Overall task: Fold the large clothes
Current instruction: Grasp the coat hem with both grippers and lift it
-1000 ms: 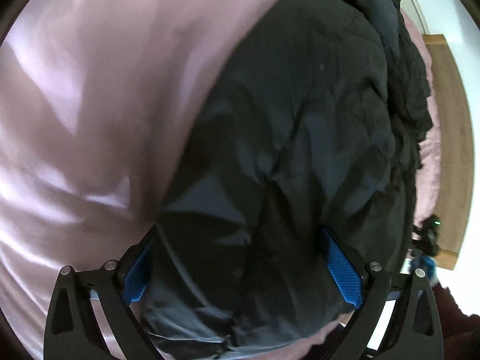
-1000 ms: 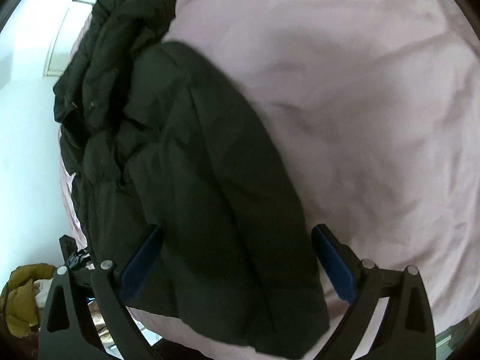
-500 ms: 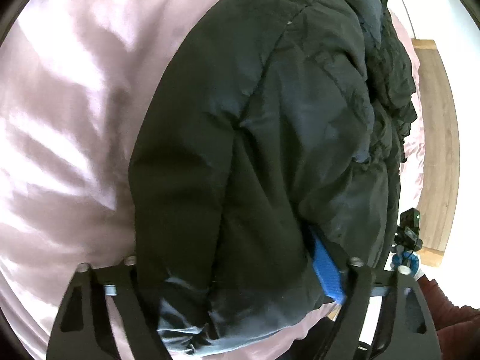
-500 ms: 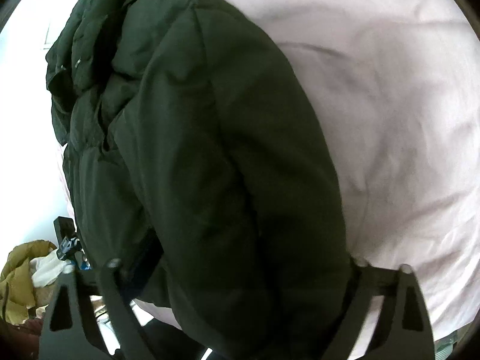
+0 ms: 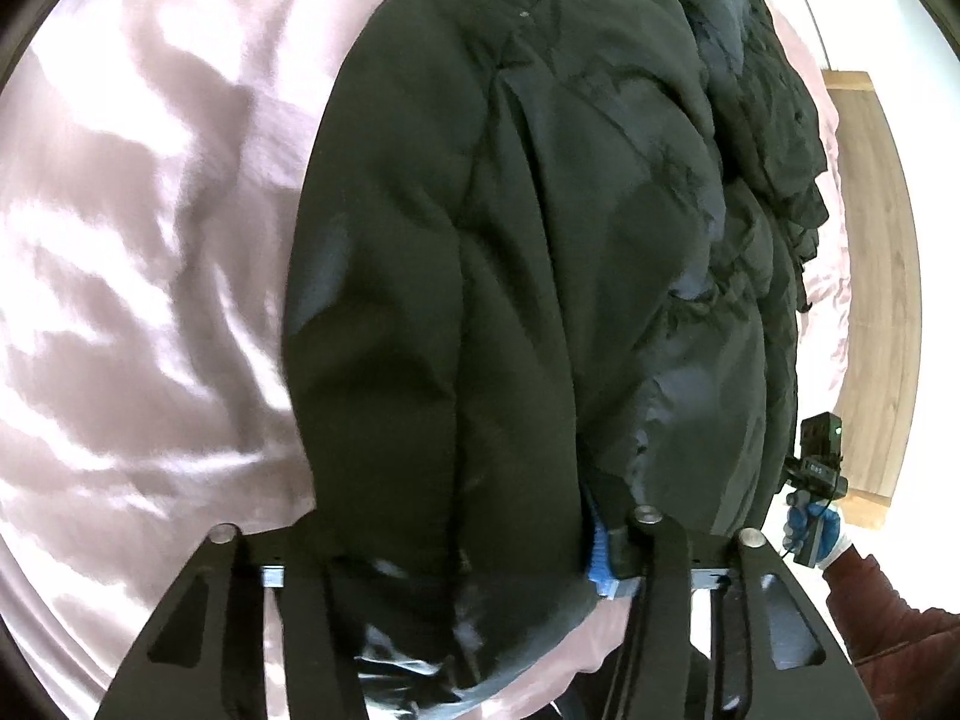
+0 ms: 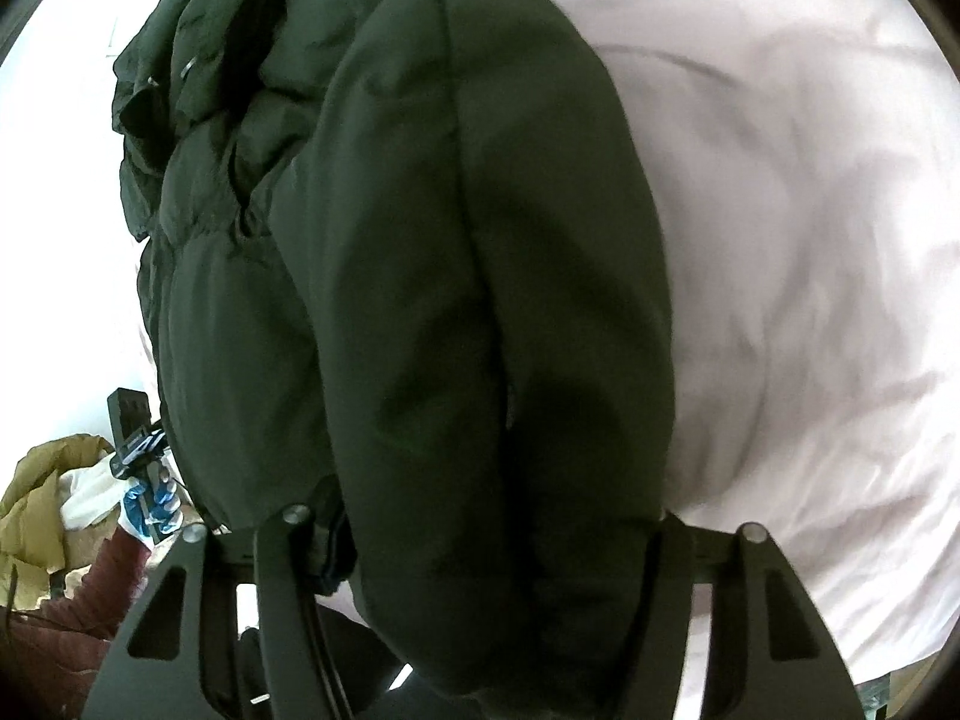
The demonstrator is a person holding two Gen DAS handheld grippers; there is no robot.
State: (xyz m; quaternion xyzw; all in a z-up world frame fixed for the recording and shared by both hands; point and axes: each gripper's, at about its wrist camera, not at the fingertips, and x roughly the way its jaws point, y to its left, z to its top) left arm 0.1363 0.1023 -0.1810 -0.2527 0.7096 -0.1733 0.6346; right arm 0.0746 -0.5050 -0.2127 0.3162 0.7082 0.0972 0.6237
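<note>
A large dark puffer jacket lies on a pink bedsheet, with its near hem at the bed's front edge. My left gripper is shut on the jacket's hem; a blue pad shows at the right finger, the other finger is buried in fabric. In the right wrist view the same jacket fills the middle. My right gripper is shut on the hem of the other side; both its fingers are mostly hidden by cloth. Each gripper shows in the other's view, the right one and the left one.
The pink sheet spreads wide to the right of the jacket. A wooden floor strip and white wall lie beyond the bed. A heap of tan and white clothes sits at the lower left in the right wrist view.
Both grippers moved forward onto the jacket's near hem and closed on it. The jacket now fills more of both views.
</note>
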